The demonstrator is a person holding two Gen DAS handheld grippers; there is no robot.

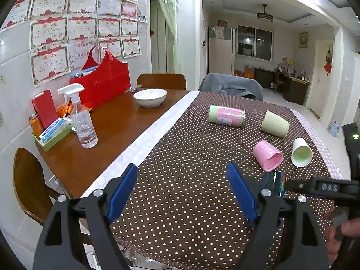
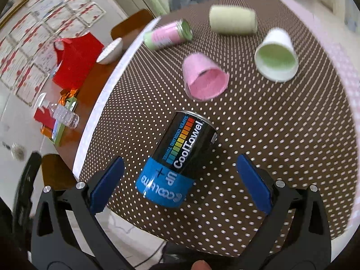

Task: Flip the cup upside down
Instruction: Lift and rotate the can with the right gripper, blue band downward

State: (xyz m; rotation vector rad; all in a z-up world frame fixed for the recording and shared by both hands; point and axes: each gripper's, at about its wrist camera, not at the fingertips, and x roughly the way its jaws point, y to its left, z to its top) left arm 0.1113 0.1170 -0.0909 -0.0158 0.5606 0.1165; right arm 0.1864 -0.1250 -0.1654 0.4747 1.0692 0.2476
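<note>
Several cups lie on their sides on the brown dotted tablecloth (image 1: 191,157). A pink cup (image 1: 267,158) (image 2: 203,77), a white cup with green inside (image 1: 301,153) (image 2: 275,56) and a pale green cup (image 1: 274,124) (image 2: 232,20) lie at the right. A black and blue "CoolTowel" can (image 2: 177,157) (image 1: 275,183) lies near the front edge. My right gripper (image 2: 180,180) is open, its blue pads on either side of the can, apart from it. My left gripper (image 1: 184,193) is open and empty above the cloth.
A pink and green jar (image 1: 226,115) (image 2: 167,33) lies at the back. On the bare wood at the left stand a white bowl (image 1: 150,97), a spray bottle (image 1: 82,121), a red bag (image 1: 101,81) and a green tray (image 1: 54,135). Chairs surround the table.
</note>
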